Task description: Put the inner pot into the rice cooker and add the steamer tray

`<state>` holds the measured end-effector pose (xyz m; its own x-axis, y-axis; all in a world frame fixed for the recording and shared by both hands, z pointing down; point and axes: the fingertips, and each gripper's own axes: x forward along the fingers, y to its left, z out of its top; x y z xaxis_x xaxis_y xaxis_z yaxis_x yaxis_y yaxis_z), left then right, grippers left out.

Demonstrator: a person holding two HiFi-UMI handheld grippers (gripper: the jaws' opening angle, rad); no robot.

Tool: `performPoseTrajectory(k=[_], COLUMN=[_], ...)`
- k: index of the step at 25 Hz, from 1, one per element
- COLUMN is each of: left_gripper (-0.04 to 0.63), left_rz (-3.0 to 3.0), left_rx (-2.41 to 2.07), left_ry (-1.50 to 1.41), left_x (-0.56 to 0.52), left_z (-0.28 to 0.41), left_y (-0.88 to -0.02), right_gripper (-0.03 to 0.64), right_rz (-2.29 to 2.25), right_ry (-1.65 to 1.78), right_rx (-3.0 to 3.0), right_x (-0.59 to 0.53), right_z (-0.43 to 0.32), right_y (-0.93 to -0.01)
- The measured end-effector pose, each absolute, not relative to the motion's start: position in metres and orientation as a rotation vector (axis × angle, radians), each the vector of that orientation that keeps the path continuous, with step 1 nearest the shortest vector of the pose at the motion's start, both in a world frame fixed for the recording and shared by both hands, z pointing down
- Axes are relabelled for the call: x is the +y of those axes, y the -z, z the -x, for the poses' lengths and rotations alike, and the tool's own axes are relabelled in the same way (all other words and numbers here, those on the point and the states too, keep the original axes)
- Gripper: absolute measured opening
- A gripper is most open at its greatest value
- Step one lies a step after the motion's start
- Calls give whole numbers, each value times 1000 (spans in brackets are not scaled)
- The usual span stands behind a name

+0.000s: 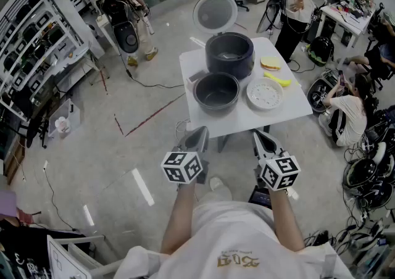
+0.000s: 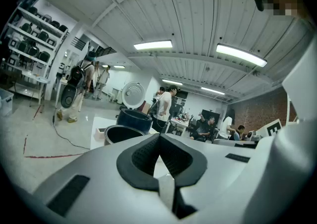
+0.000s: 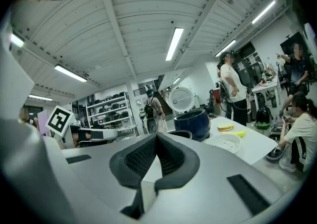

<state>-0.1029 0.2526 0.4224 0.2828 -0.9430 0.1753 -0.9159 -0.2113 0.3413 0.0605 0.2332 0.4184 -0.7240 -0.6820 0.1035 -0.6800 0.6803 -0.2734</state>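
On a white table (image 1: 290, 114) stands the dark blue rice cooker (image 1: 229, 54) with its round lid (image 1: 215, 12) swung up. The dark inner pot (image 1: 216, 91) sits in front of it, near the table's front edge. To its right lies the white perforated steamer tray (image 1: 265, 94). My left gripper (image 1: 199, 134) and right gripper (image 1: 261, 139) hover side by side short of the table, both shut and empty. The cooker (image 2: 134, 119) and pot (image 2: 118, 133) appear beyond the left gripper (image 2: 159, 144). Past the right gripper (image 3: 157, 138) I see the cooker (image 3: 194, 123) and tray (image 3: 225, 144).
A sandwich-like item (image 1: 270, 63) and a yellow object (image 1: 277, 78) lie behind the tray. A person (image 1: 295, 0) stands beyond the table. Another sits on the floor at the right (image 1: 349, 111). Shelving (image 1: 31, 43) lines the left wall. Cables and gear crowd the right side.
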Motion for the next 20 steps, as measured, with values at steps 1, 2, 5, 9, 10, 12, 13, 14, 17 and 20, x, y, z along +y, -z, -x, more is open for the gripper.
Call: performPoseTrajectory(k=[1,2,5,9,10,12,13,14,17,20], left_gripper=[15,16,15,15,15,15,15,17,199,298], left_rz=[-2182,-2181,-2175,-2155,-2151,-2145,-2143,-2140,-2115,-2090], left_rx=[-1682,-1686,-1697,-1704,-1706,-1708,-1703,-1691,-1641,-1670], left_ry=[105,109,110,103,104,108,114,128,214,191], left_x=[254,256,260,265,267,269,270,270,269,267], left_z=[104,104,106,107,108,110,110,110,113,120], left_y=[-421,-419,-416,-419,-420,-421,-422,-422,-426,-434], right_gripper=[9,9,9,9,9,9,9,9,162,232], right_rz=[1163,1162,1157,1155,1154,1146,1137,1123,1059,1038], right_ry=[461,459,455,460,461,472,484,504,598,652], right_rx=[2872,2870,2868,2871,2873,2871,2860,2843,2805,2800], right_x=[235,236,238,242,244,245,246,246,246,244], right_z=[-61,-60,-61,-60,-60,-59,-60,-60,-56,-52], right_y=[-417,-416,-413,-414,-415,-417,-417,-417,-418,-422])
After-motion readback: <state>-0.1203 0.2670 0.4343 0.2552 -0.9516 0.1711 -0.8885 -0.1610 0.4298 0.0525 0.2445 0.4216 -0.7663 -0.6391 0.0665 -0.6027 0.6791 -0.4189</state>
